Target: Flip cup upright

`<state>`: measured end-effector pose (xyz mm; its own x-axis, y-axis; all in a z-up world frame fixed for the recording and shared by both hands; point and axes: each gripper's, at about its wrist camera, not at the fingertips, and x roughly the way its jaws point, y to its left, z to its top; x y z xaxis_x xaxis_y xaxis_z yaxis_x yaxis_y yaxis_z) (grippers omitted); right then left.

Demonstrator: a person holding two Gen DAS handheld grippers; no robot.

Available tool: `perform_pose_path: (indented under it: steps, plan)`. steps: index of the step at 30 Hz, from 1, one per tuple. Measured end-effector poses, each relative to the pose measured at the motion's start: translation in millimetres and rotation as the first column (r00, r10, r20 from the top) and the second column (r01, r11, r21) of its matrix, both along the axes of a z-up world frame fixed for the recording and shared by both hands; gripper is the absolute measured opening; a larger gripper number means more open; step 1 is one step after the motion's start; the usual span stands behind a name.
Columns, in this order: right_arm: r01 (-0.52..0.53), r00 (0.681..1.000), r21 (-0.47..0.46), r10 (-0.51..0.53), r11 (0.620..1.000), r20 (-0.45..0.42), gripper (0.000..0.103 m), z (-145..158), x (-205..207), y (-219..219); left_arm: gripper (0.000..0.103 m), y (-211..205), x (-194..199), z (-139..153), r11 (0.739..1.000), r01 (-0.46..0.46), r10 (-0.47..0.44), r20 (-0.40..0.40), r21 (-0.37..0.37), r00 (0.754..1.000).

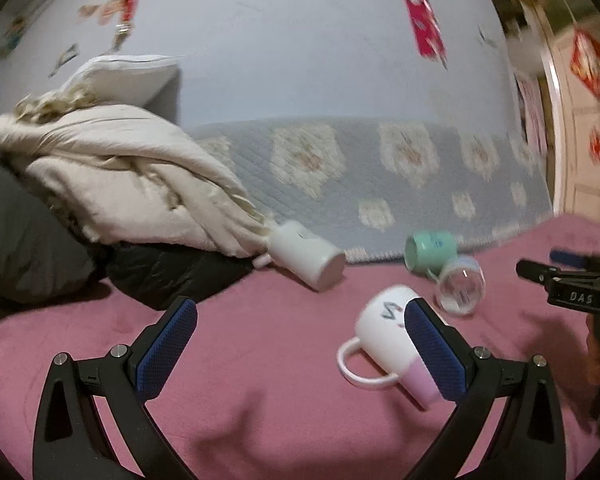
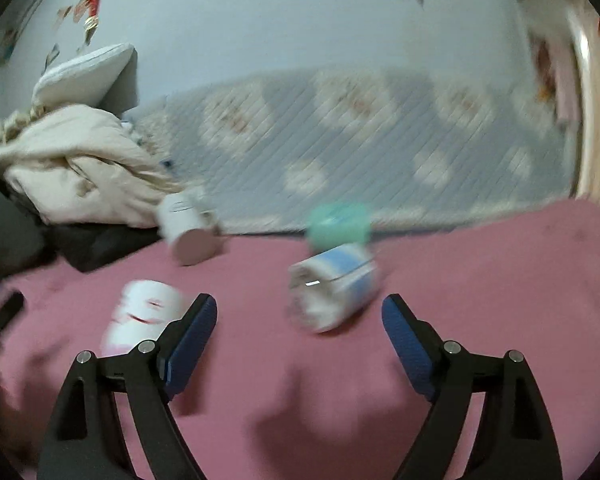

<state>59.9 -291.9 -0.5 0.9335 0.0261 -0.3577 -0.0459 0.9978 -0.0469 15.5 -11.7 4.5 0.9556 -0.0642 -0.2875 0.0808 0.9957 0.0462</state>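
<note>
Several cups lie on their sides on a pink blanket [image 1: 260, 360]. A white and pink mug [image 1: 384, 340] with a handle lies just behind my left gripper's right finger; it also shows in the right wrist view [image 2: 144, 312]. A clear glass with a blue band [image 1: 460, 286] lies ahead of my right gripper [image 2: 298, 312]; it shows blurred in the right wrist view [image 2: 334, 292]. A green mug [image 1: 432, 248] lies behind it. A white mug [image 1: 308, 256] lies by the bedding. My left gripper [image 1: 300, 320] is open and empty. My right gripper is open and empty.
A heap of cream bedding [image 1: 112, 176] and a dark cushion [image 1: 16, 240] fill the left. A blue quilt with flower patches [image 1: 380, 168] lies behind the cups. The right gripper shows at the right edge of the left wrist view [image 1: 572, 284].
</note>
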Motion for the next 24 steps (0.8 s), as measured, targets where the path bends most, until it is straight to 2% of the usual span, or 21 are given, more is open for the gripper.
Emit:
perform_pose_path:
  steps: [1,3,6,7,9,12,14,17,21,23,24]
  plan:
    - [0.015,1.0,-0.031,-0.015,0.999,0.016,0.086,-3,0,-1,0.103,-5,4,2,1.0,0.002,-0.002,-0.038,0.005,0.999]
    - [0.048,0.998,-0.086,-0.045,0.995,0.036,0.086,-11,0,-2,0.103,-13,19,6,0.999,0.005,-0.012,-0.165,-0.046,0.986]
    - [0.05,0.998,-0.051,-0.048,0.997,0.04,0.086,-19,-5,-16,0.103,-18,39,11,0.972,0.034,-0.103,-0.292,-0.232,0.951]
    - [0.046,0.998,-0.038,-0.045,0.998,0.037,0.086,-21,-3,-16,0.103,-22,47,13,0.962,0.038,-0.13,-0.328,-0.272,0.936]
    - [0.046,0.998,-0.021,-0.045,0.999,0.049,0.086,-18,-4,-20,0.103,-35,65,14,0.952,0.05,-0.175,-0.403,-0.301,0.898]
    - [0.056,0.997,-0.006,-0.056,0.998,0.052,0.086,-21,-4,-22,0.103,-58,97,5,0.97,0.003,-0.146,-0.574,-0.242,0.806]
    - [0.06,0.997,0.001,-0.06,0.998,0.04,0.087,-25,-2,-24,0.101,-66,111,-3,0.978,-0.024,-0.114,-0.624,-0.208,0.773]
    - [0.053,0.998,0.011,-0.054,0.999,0.022,0.087,-27,2,-25,0.096,-71,129,-14,0.983,-0.088,-0.044,-0.664,-0.164,0.746]
    - [0.05,0.999,0.025,-0.05,0.998,-0.002,0.087,-31,6,-28,0.084,-68,147,-25,0.975,-0.09,-0.084,-0.717,-0.202,0.692]
    - [0.047,0.999,0.042,-0.047,0.998,-0.003,0.087,-31,7,-30,0.081,-72,149,-30,0.979,-0.08,-0.085,-0.728,-0.189,0.681]
    - [0.045,0.999,0.048,-0.045,0.998,-0.004,0.087,-32,7,-31,0.081,-74,147,-30,0.98,-0.076,-0.083,-0.722,-0.186,0.687]
